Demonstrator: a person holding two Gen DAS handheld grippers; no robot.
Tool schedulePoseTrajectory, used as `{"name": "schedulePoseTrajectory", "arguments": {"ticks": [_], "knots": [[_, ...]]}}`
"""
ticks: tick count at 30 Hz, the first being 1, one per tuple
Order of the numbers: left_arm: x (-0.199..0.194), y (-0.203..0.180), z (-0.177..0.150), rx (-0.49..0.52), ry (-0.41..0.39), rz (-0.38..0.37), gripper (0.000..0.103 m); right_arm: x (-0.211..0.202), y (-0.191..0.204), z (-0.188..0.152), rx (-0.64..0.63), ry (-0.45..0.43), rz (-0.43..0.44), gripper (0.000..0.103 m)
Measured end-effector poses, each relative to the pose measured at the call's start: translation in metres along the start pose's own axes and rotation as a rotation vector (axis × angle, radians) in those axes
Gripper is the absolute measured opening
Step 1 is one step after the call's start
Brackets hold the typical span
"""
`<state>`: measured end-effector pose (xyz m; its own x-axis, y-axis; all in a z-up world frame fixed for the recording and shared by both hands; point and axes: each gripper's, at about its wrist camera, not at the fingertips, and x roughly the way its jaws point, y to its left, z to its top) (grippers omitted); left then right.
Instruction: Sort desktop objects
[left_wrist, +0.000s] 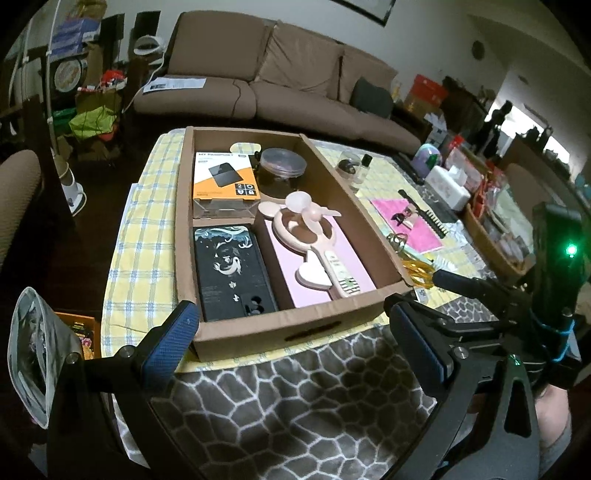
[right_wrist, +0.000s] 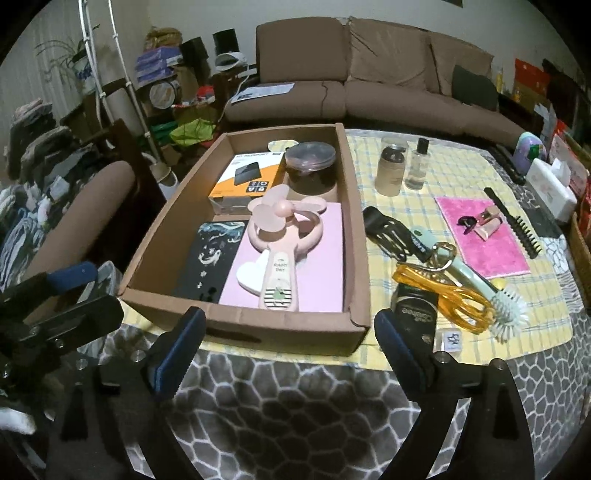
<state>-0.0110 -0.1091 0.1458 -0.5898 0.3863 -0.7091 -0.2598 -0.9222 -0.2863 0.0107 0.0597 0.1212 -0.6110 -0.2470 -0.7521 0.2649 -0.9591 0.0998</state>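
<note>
The black case (right_wrist: 210, 258) is half hidden behind the pink fan (right_wrist: 277, 251) in the box (right_wrist: 240, 328); both the left gripper (left_wrist: 288, 343) and the right gripper (right_wrist: 288, 343) gape empty at its near wall.

Pink fan (right_wrist: 275, 236) in brown box (right_wrist: 243, 325), orange scissors (right_wrist: 443, 295), yellow checked cloth (right_wrist: 461, 177).

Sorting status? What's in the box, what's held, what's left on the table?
Done: cardboard box holds the orange hard-drive box, dark-lidded jar, black patterned case, pink book and pink handheld fan lying on it.
In hand: nothing; left gripper and right gripper are both open and empty.
Left: on the table, orange scissors, brush, black hair claw, two bottles, black comb.
</note>
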Motion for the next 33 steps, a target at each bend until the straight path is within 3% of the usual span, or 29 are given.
{"name": "schedulePoseTrajectory", "arguments": {"ticks": [3, 7, 21, 27, 29, 33], "knots": [[0.000, -0.010, -0.005, 0.009, 0.007, 0.004, 0.103, -0.004, -0.007, -0.005, 0.007, -0.005, -0.003, 0.102], [0.007, -0.026, -0.018, 0.028, 0.030, 0.009, 0.103, -0.008, -0.023, -0.014, 0.004, 0.003, -0.013, 0.103], [0.074, -0.058, -0.069, -0.037, 0.064, 0.192, 0.103, 0.008, -0.128, -0.066, -0.002, 0.071, -0.099, 0.103], [0.103, -0.068, -0.074, -0.094, 0.066, 0.235, 0.103, 0.028, -0.161, -0.080, 0.041, 0.086, -0.113, 0.103], [0.113, -0.075, -0.074, -0.092, 0.050, 0.265, 0.103, 0.036, -0.164, -0.085, 0.018, 0.088, -0.157, 0.103], [0.132, -0.085, -0.073, -0.072, 0.051, 0.299, 0.103, 0.049, -0.175, -0.092, 0.054, 0.114, -0.163, 0.103]]}}
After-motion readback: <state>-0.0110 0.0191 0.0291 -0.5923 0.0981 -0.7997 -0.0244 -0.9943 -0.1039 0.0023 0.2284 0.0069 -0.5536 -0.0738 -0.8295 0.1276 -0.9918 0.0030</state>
